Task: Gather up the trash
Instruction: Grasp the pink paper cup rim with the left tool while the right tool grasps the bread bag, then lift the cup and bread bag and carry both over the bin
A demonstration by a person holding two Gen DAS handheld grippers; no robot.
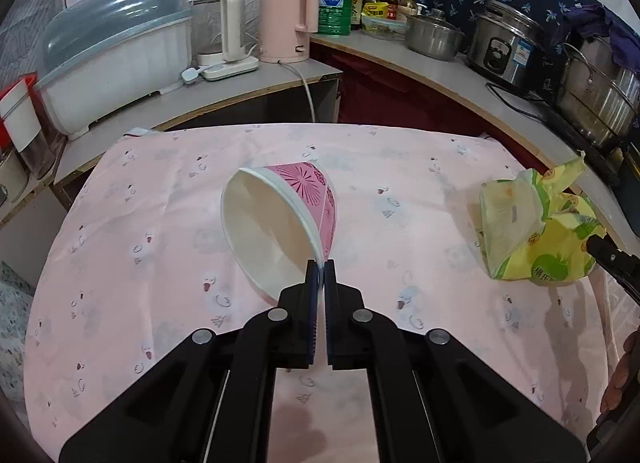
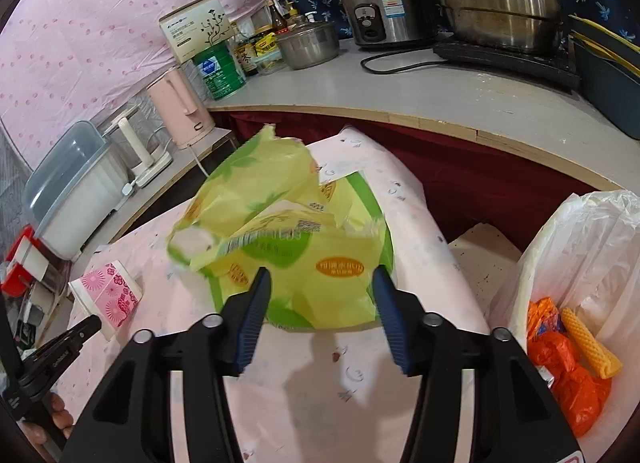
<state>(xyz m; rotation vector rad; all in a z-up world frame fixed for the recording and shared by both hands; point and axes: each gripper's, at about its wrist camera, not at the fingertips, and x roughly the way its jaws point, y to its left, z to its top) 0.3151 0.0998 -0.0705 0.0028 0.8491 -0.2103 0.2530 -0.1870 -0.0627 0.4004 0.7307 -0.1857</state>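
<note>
A pink paper bowl with a white inside (image 1: 276, 223) is tipped on its side over the pink tablecloth (image 1: 160, 263). My left gripper (image 1: 320, 269) is shut on the bowl's rim. The bowl also shows in the right wrist view (image 2: 108, 291). A crumpled yellow-green wrapper (image 2: 288, 243) lies on the cloth; it also shows in the left wrist view (image 1: 536, 231). My right gripper (image 2: 322, 283) is open, with its fingers on either side of the wrapper's near edge. A white trash bag (image 2: 580, 247) holding orange and yellow scraps stands at the right.
A counter behind the table holds a covered dish box (image 1: 116, 55), a pink kettle (image 1: 286, 19), a green can (image 1: 335, 9), a rice cooker (image 1: 508, 43) and steel pots (image 1: 600, 103). A dark red panel (image 2: 480, 175) runs below the counter edge.
</note>
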